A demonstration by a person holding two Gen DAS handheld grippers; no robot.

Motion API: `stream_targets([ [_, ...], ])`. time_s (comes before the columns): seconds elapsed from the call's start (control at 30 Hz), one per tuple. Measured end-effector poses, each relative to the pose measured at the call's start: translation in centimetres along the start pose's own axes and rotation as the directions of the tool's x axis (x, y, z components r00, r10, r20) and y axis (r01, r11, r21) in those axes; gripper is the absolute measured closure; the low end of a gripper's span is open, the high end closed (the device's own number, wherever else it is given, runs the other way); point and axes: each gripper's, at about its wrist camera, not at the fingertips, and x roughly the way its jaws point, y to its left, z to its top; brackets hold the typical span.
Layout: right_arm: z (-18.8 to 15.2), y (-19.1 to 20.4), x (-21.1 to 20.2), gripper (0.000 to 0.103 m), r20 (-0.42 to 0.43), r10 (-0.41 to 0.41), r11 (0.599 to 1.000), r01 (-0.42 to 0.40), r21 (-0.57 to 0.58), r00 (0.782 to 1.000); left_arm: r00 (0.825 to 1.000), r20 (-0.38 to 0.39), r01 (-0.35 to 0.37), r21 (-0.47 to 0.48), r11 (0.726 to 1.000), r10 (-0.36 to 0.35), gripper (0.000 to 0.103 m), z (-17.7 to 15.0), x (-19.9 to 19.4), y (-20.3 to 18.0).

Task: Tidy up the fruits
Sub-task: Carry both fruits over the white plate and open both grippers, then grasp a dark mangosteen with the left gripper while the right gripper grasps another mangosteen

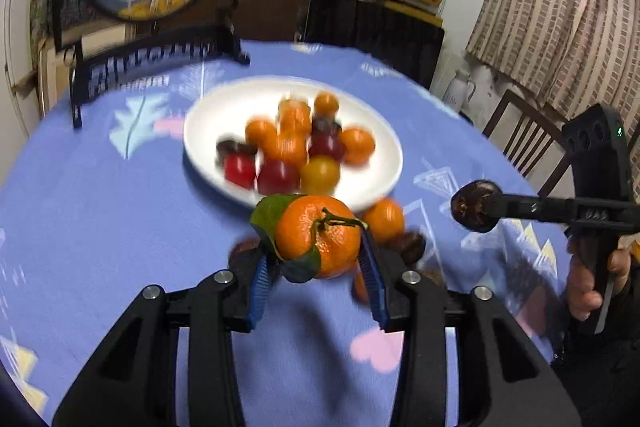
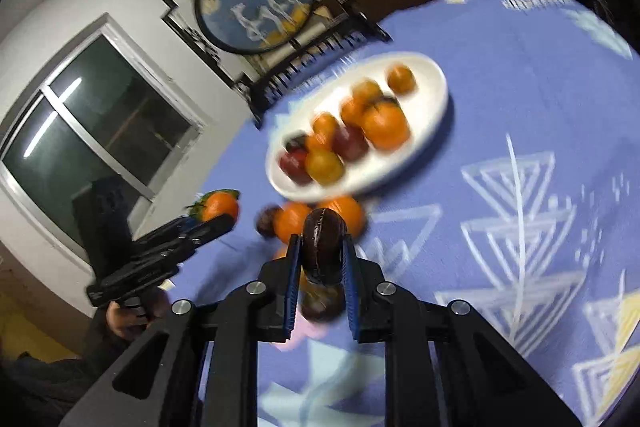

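Fruits: a leafy mandarin (image 1: 318, 241) is clamped in the left tongs (image 1: 316, 259), lifted above the tabletop (image 1: 100, 227) just short of the white plate (image 1: 212, 119); a dark, wrinkled fruit (image 2: 323, 247) is gripped by the right tongs (image 2: 322, 259), also held aloft.
Plate load: oranges, red and dark fruits already crowd its middle, blurred in both views.
Loose fruit: a few oranges (image 2: 296, 221) and dark ones lie on the cloth by the plate's near rim.
Risk, mandarin: it could roll off the heap if released on top.
Risk, leaf: trapped against one pad, it may weaken the grip.
Risk, dark fruit: held across its narrow width, it could twist free.
Risk, arms: both heading to one plate could collide.
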Motion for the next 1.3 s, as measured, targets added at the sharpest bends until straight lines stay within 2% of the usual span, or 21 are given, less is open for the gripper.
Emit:
stream_targets([
  [0.17,5.2,0.3,0.8,0.083,0.014,-0.037,0.999,0.036,0.033,0.999,1.0,0.002,-0.032,0.026,0.999,0.031,0.063,4.8,2.7,0.7],
  [0.4,11.4,-2.0,7.6,0.082,-0.002,-0.111,0.991,0.11,0.08,0.994,0.996,-0.069,-0.051,-0.02,0.999,0.049,0.063,9.4,9.8,3.1],
  [0.47,12.3,-2.3,9.2,0.078,-0.011,-0.12,0.99,0.12,0.077,0.993,0.995,-0.079,-0.07,-0.041,0.997,0.067,0.06,9.7,10.7,3.5],
  [0.5,12.4,-2.5,9.5,0.071,-0.007,-0.129,0.988,0.129,0.081,0.992,0.994,-0.073,-0.08,-0.056,0.995,0.076,0.05,9.7,10.7,3.8],
  [0.53,12.3,-2.5,9.5,0.069,0.002,-0.137,0.987,0.137,0.084,0.991,0.995,-0.062,-0.079,-0.065,0.995,0.075,0.04,9.5,10.4,3.9],
  [0.6,11.6,-2.1,8.8,0.069,0.009,-0.136,0.989,0.135,0.063,0.991,0.997,-0.03,-0.078,-0.069,0.995,0.076,0.032,9.0,8.8,4.0],
  [0.67,10.6,-1.4,7.8,0.068,0.014,-0.154,0.988,0.153,0.031,0.988,0.998,-0.024,-0.065,-0.056,0.996,0.064,0.032,8.2,7.5,3.7],
  [0.77,8.5,-0.9,5.9,0.062,0.014,-0.156,0.988,0.156,0.006,0.988,0.998,-0.031,-0.056,-0.008,0.998,0.055,0.032,6.2,5.6,2.9],
  [0.87,5.8,-0.5,4.0,0.059,0.014,-0.172,0.985,0.172,-0.012,0.985,0.995,-0.073,-0.06,0.037,0.997,0.063,0.032,3.4,4.4,2.2],
  [0.97,3.4,-0.5,2.3,0.059,0.013,-0.174,0.985,0.174,-0.007,0.985,0.986,-0.139,-0.076,0.089,0.993,0.088,0.032,0.3,4.2,1.9],
  [1.07,1.1,-0.8,0.8,0.058,0.017,-0.185,0.983,0.185,-0.004,0.983,0.97,-0.202,-0.114,0.127,0.985,0.138,0.032,-2.1,5.1,2.4],
  [1.13,-0.2,-0.9,0.3,0.058,0.012,-0.188,0.982,0.188,0.004,0.982,0.962,-0.222,-0.137,0.117,0.984,0.16,0.032,-2.7,5.8,3.0],
  [1.27,-1.9,-1.1,0.4,0.058,-0.015,-0.194,0.981,0.194,0.008,0.981,0.972,-0.181,-0.134,0.098,0.986,0.15,0.033,-1.9,6.3,3.4],
  [1.3,-2.1,-1.0,0.6,0.058,-0.026,-0.194,0.981,0.194,0.008,0.981,0.972,-0.187,-0.125,0.102,0.987,0.143,0.041,-1.8,6.9,3.4],
])
